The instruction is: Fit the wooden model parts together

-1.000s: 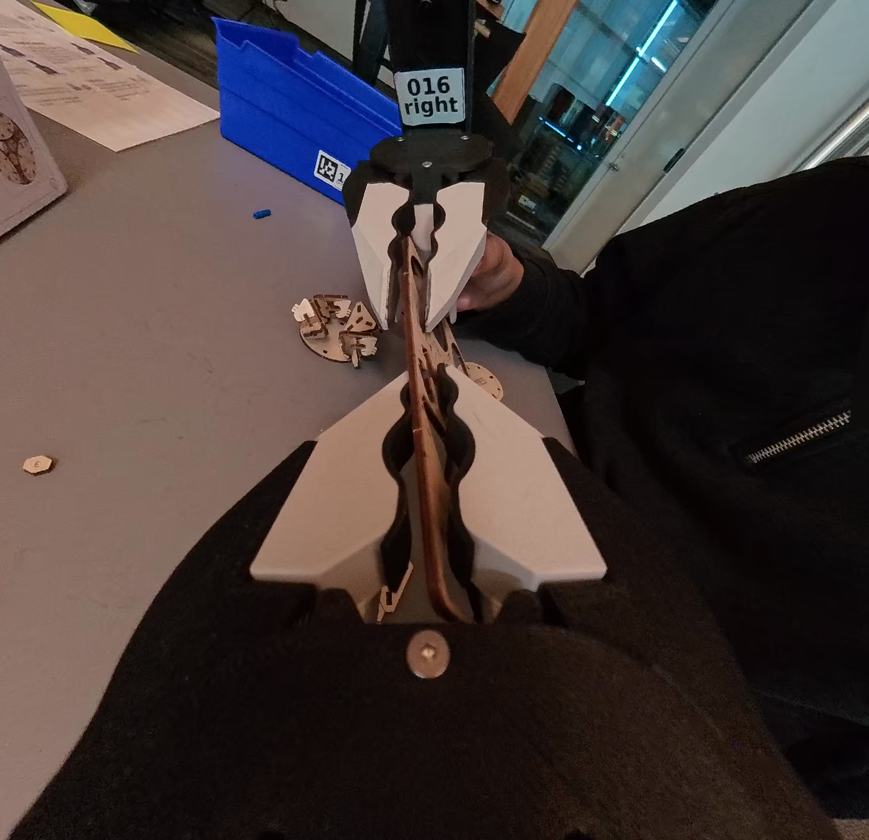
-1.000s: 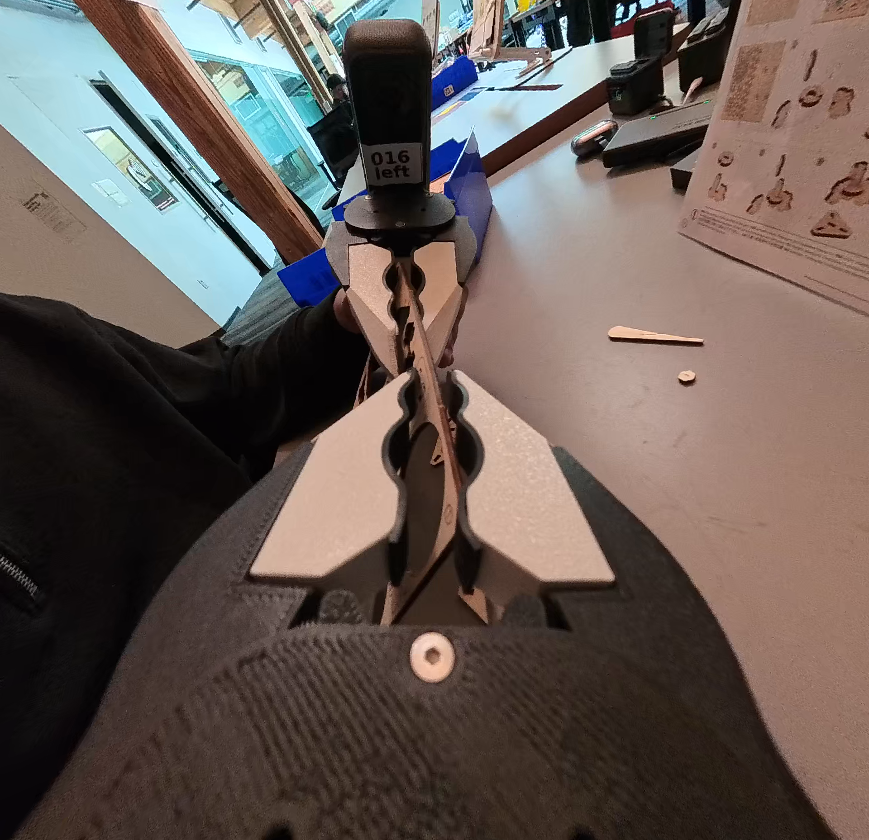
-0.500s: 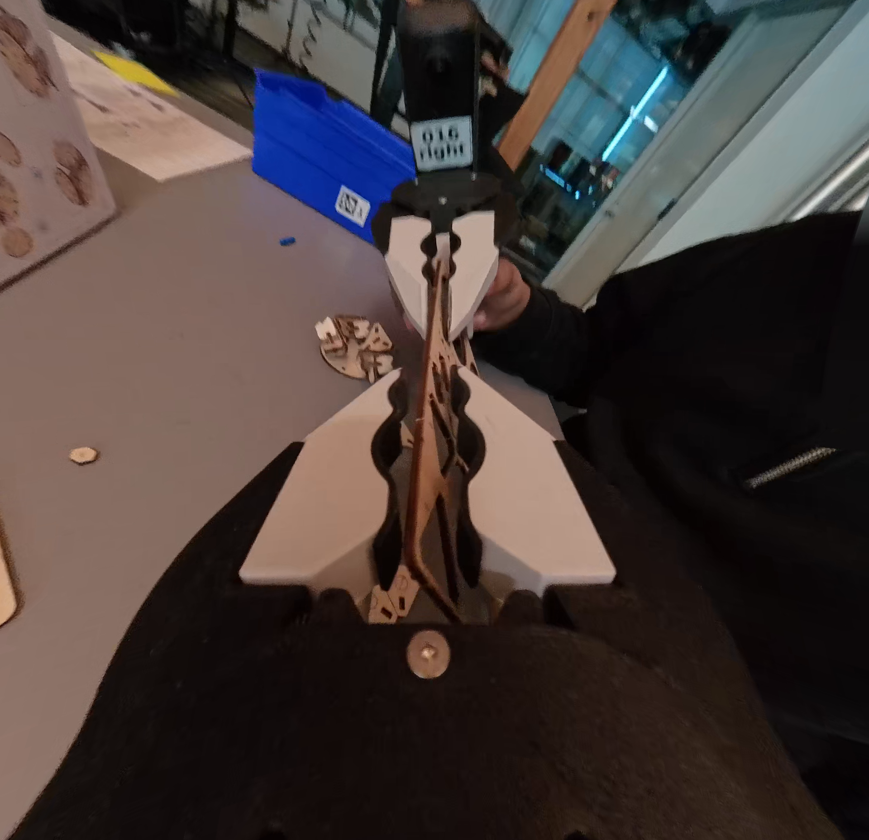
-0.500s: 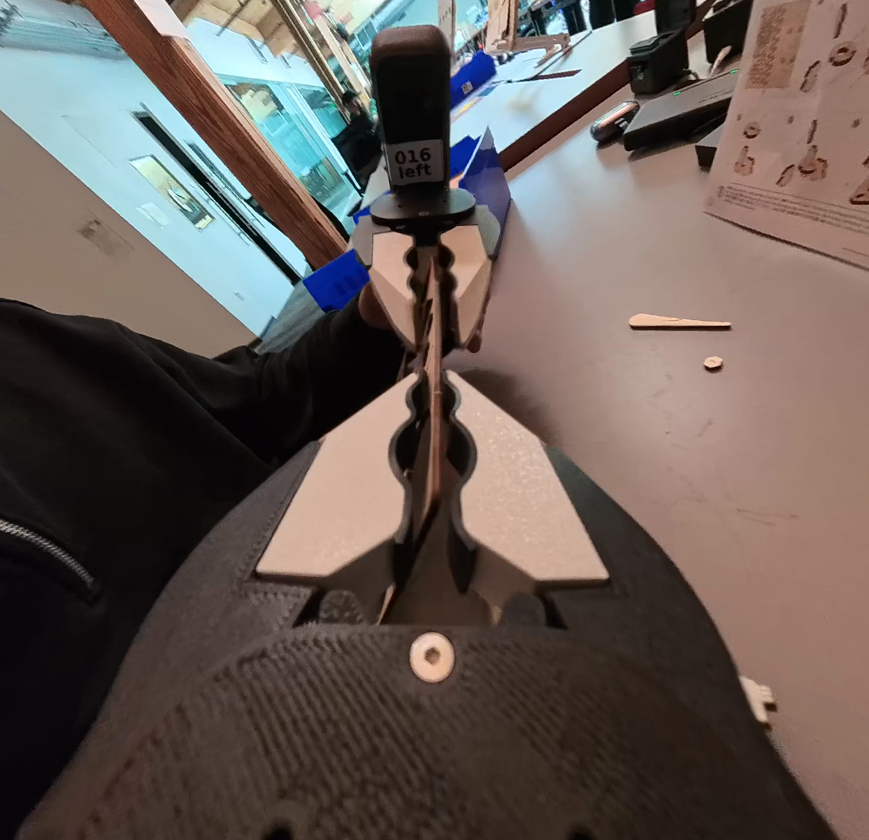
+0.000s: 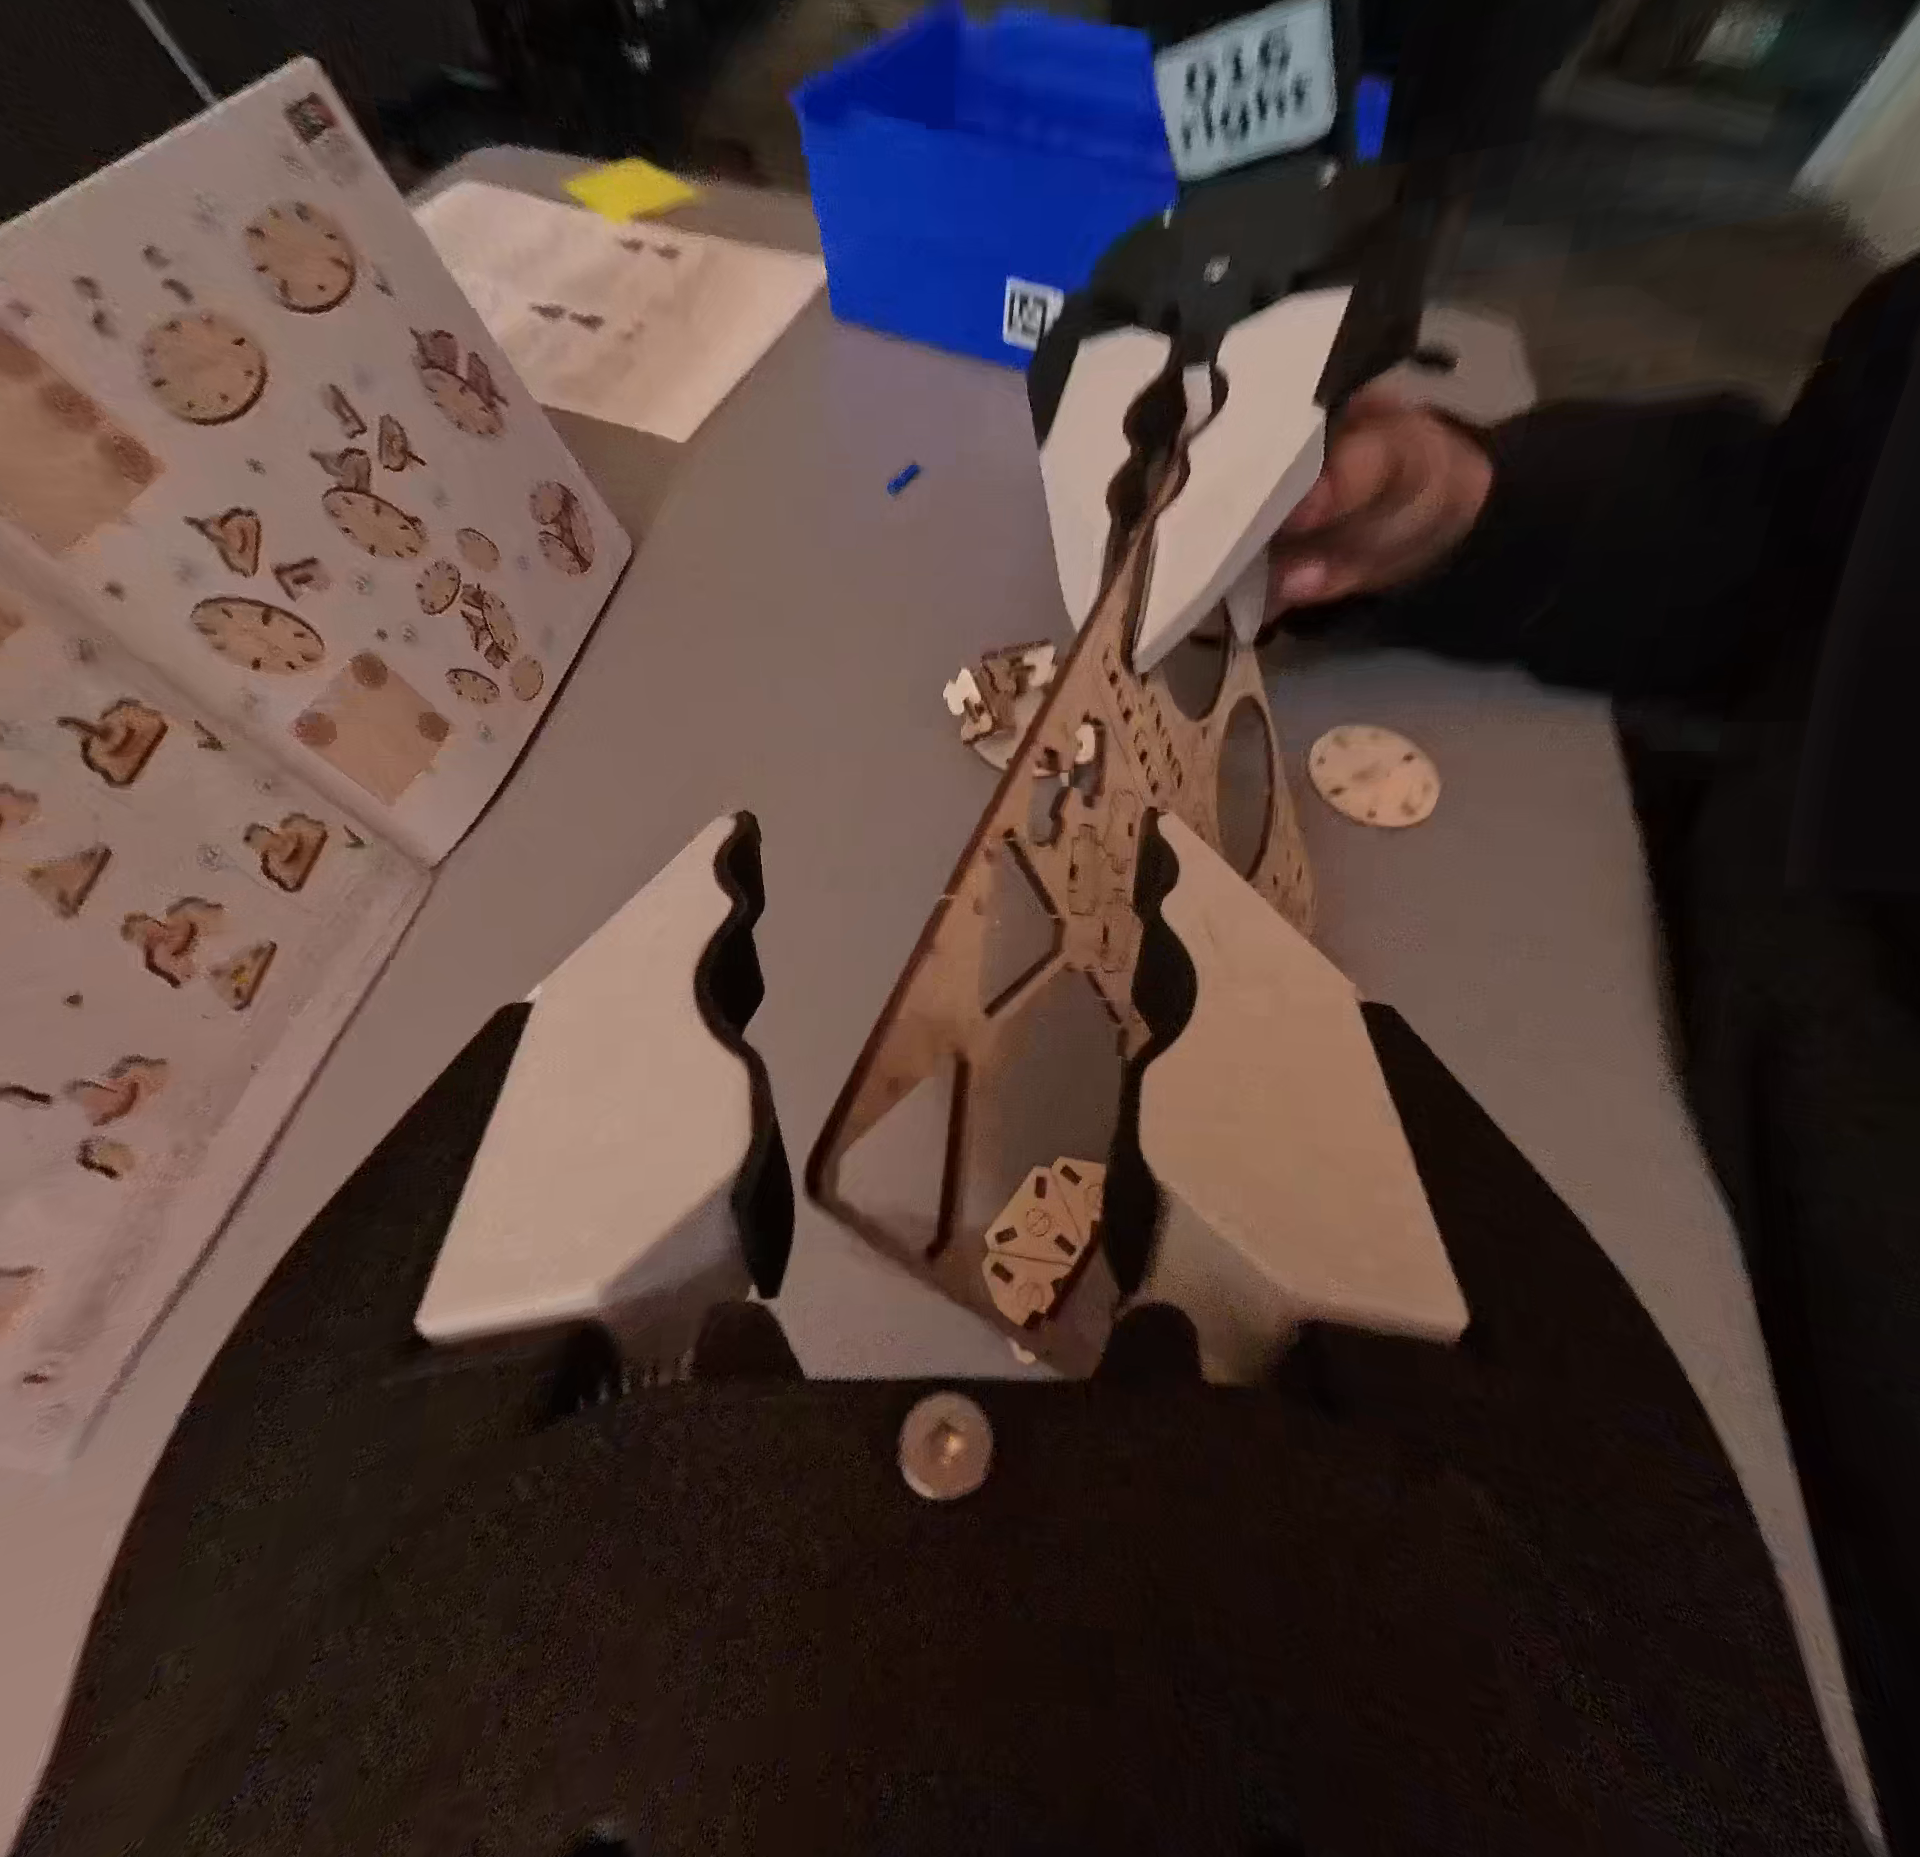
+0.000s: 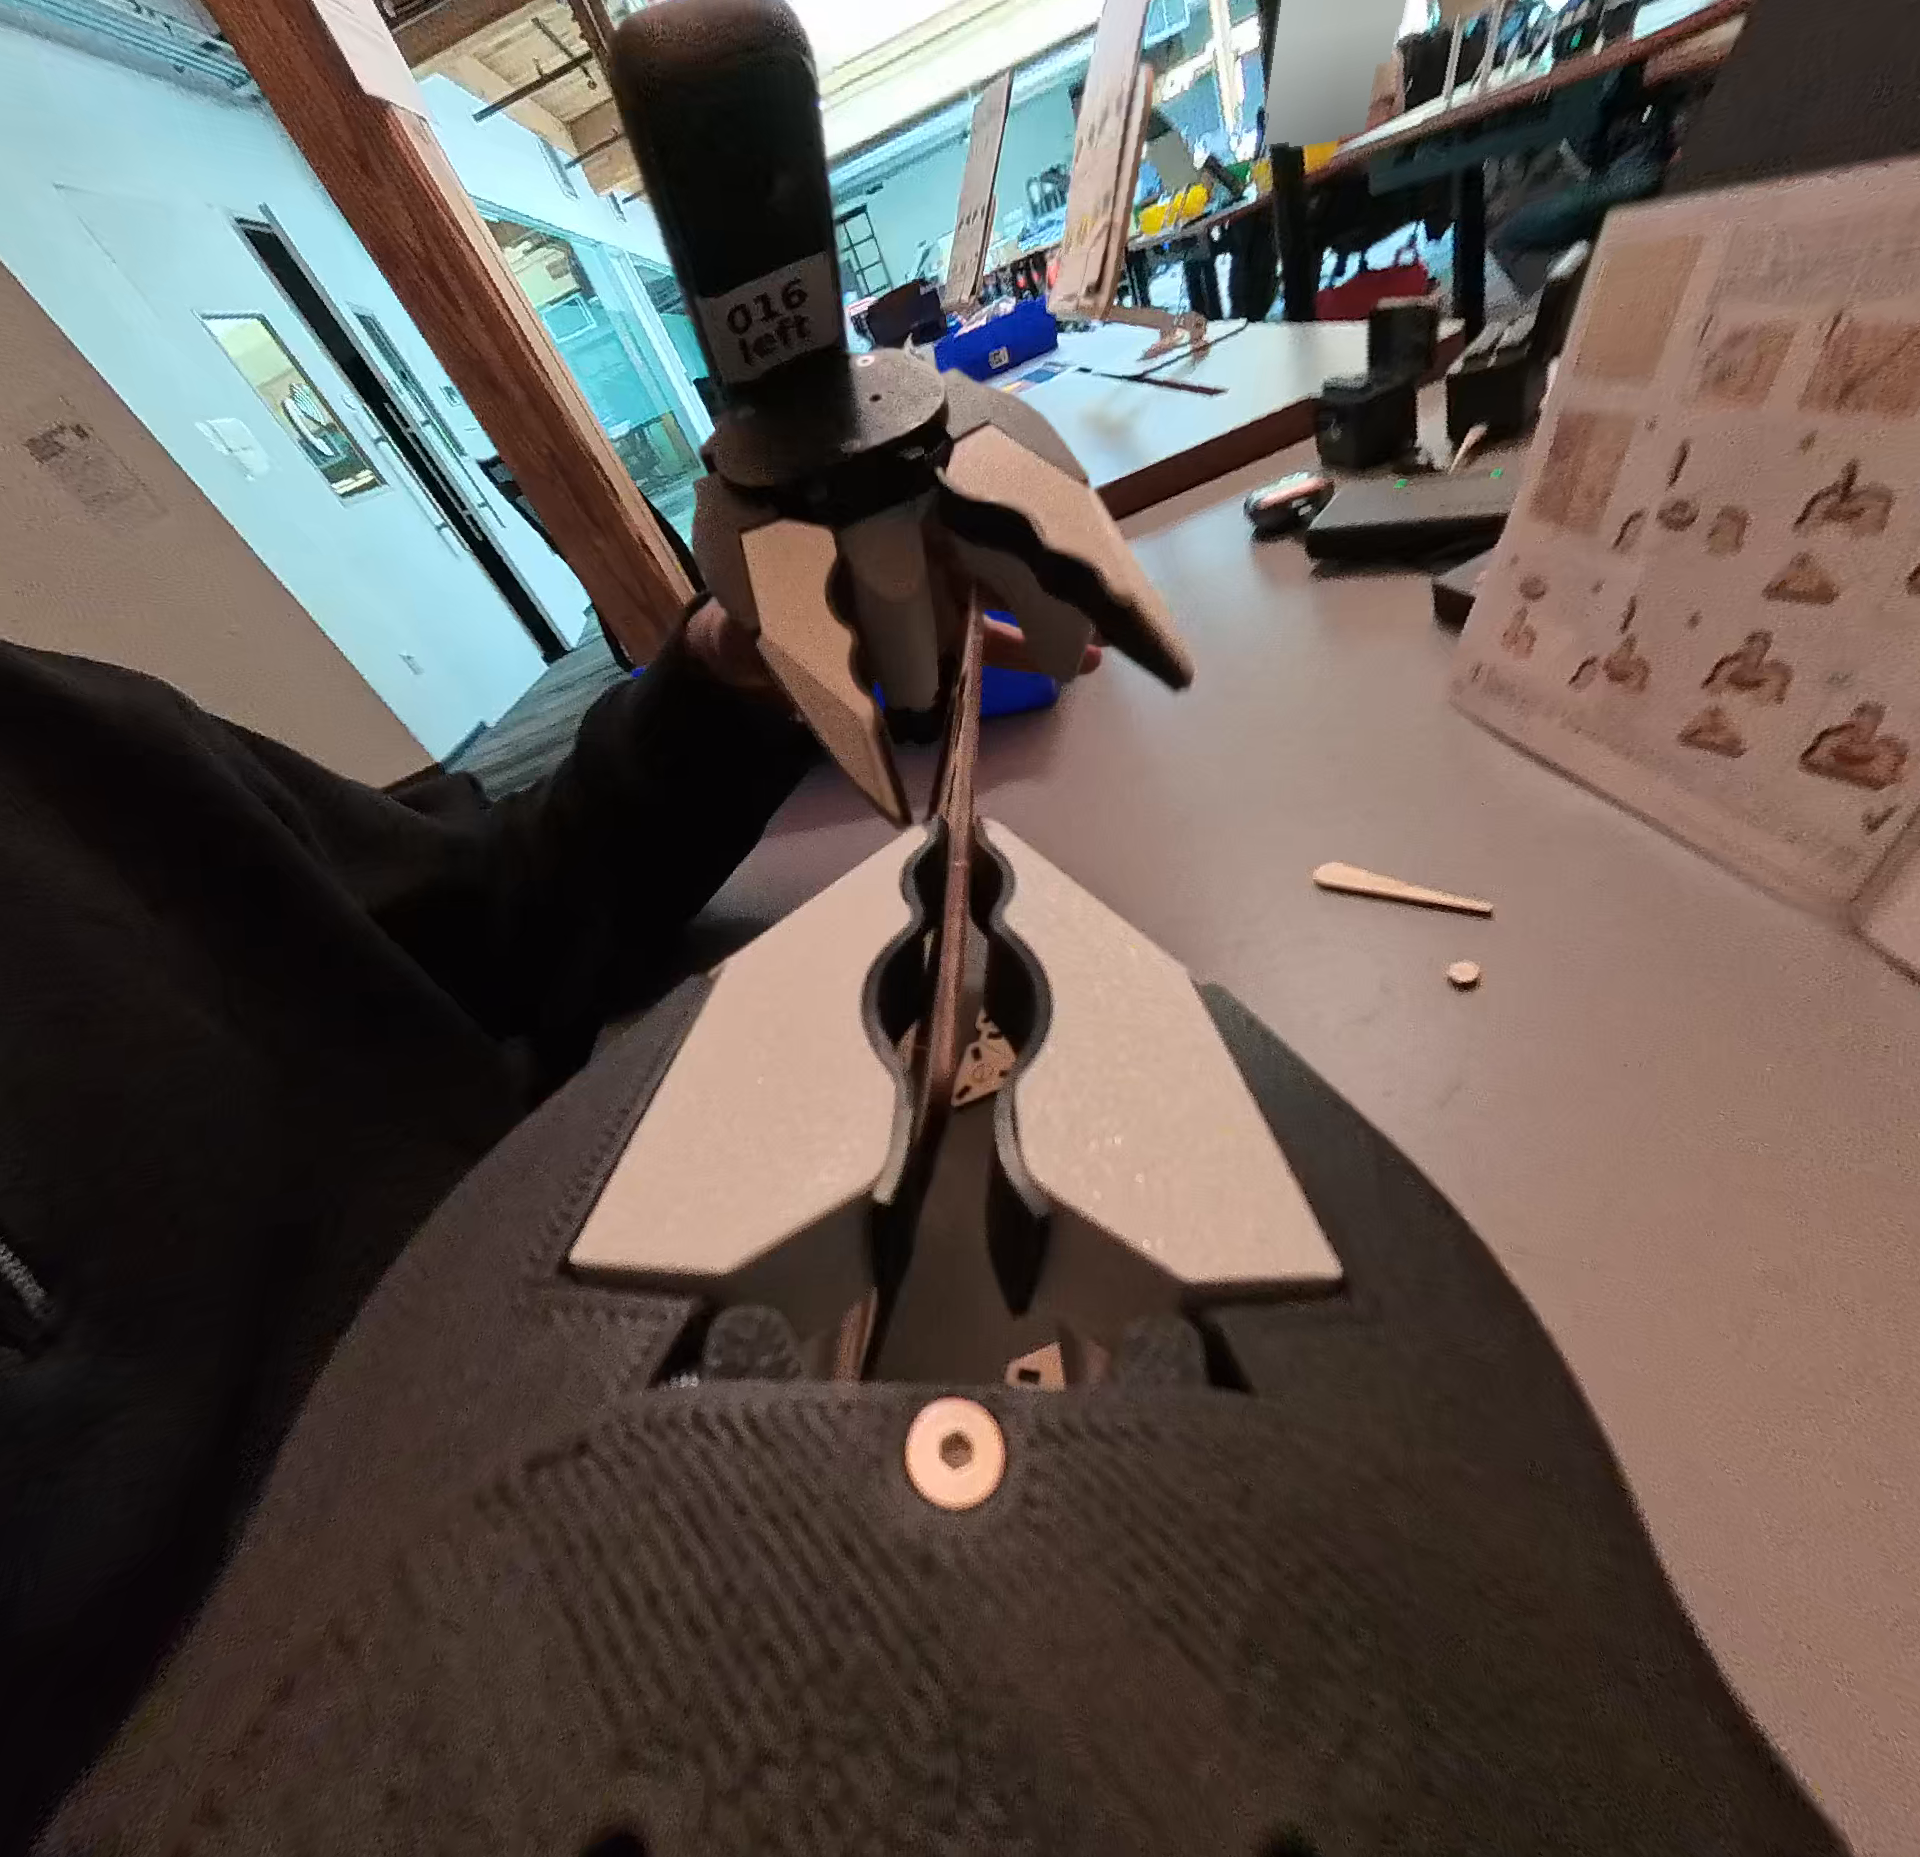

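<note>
My right gripper [image 6: 954, 851] pinched the laser-cut plywood sheet [image 5: 1049, 934] edge-on; my left gripper [image 5: 940, 841] was spread wide, sheet loose between its fingers.

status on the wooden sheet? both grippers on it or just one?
Just one. Done: the left gripper stands wide open, the wooden sheet loose between its fingers. In hand: the right gripper is shut on the sheet's edge and holds it above the table. Left: one small piece hangs in the sheet; a disc lies below.

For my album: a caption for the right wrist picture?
Right gripper pinching a thin wooden sheet; left gripper open.
</note>
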Tool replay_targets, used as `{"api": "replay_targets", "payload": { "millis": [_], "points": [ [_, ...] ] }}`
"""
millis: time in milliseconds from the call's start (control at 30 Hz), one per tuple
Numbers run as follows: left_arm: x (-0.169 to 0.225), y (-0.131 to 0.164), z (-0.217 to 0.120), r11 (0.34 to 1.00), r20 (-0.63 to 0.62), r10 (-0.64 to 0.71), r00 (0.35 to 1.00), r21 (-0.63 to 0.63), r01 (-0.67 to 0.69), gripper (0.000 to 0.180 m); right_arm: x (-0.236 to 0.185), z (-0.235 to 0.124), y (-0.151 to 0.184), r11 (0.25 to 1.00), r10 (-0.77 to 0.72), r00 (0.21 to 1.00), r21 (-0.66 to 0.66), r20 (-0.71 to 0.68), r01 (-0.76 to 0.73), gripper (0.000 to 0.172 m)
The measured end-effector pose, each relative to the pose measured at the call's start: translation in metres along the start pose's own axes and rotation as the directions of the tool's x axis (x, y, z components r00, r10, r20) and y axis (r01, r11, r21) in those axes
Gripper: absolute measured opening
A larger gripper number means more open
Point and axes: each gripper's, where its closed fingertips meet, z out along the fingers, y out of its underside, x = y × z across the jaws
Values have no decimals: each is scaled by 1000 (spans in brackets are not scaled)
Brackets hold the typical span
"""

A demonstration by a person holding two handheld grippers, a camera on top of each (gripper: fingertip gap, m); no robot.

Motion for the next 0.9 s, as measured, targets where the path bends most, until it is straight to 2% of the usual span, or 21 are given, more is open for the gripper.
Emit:
{"api": "replay_targets", "payload": {
  "millis": [67, 200, 333, 567, 733, 900],
  "points": [
    [11, -6, 8, 997, -15, 67, 998, -47, -68, 60, -4, -3, -6, 998, -58, 998, 13, -15, 58, 1],
    [29, -19, 16, 987, -70, 147, 987, -59, -151, 36, -16, -3, -10, 989, -148, 989, 13, -27, 149, 1],
    [43, -27, 17, 990, -143, 140, 980, -11, -143, 21, -21, -2, -10, 983, -184, 982, -1, -38, 184, 1],
    [39, -37, 2, 992, -167, 88, 982, 103, -71, 17, -20, -3, -11, 986, -167, 985, 9, -43, 168, 1],
    [40, -25, 8, 997, -184, 54, 981, 73, -41, 24, -19, -2, -11, 988, -151, 988, 21, -37, 152, 1],
    [37, -32, 8, 992, -179, 18, 984, 123, 4, 21, -18, -2, -11, 989, -145, 988, 23, -42, 146, 1]
  ]
}}
